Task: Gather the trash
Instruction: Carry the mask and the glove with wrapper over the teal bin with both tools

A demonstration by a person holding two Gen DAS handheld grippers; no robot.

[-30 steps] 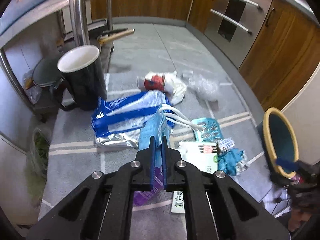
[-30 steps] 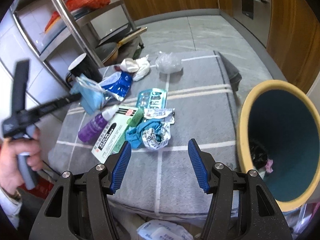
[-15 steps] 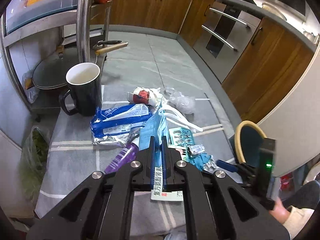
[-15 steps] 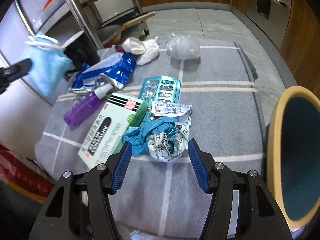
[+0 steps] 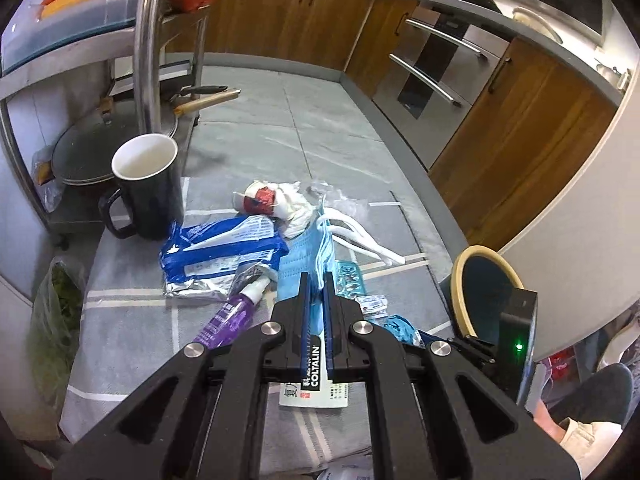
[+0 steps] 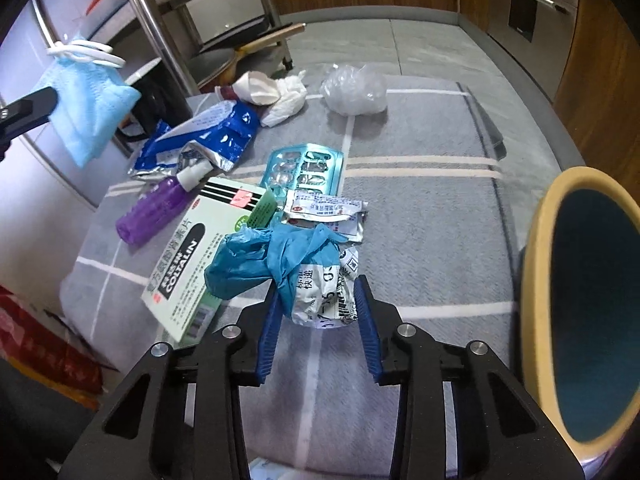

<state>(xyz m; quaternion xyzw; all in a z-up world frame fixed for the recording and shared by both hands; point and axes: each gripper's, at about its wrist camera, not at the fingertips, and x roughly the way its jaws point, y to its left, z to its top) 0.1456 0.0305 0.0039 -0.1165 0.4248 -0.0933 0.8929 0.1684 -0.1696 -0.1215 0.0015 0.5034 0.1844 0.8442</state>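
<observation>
My left gripper is shut on a light blue face mask with white ear loops and holds it in the air above the grey mat; it also shows in the right wrist view. My right gripper is open, its jaws on either side of a crumpled silver wrapper tangled with a blue glove. The teal trash bin with a yellow rim stands to the right, also in the left wrist view.
On the mat lie a green medicine box, purple bottle, teal blister tray, blue foil pack, tissues and a clear plastic wad. A black mug and metal rack stand left.
My left gripper has lifted the mask higher and pulled back. My right gripper has moved forward and down, so its jaws now straddle the wrapper and glove.
</observation>
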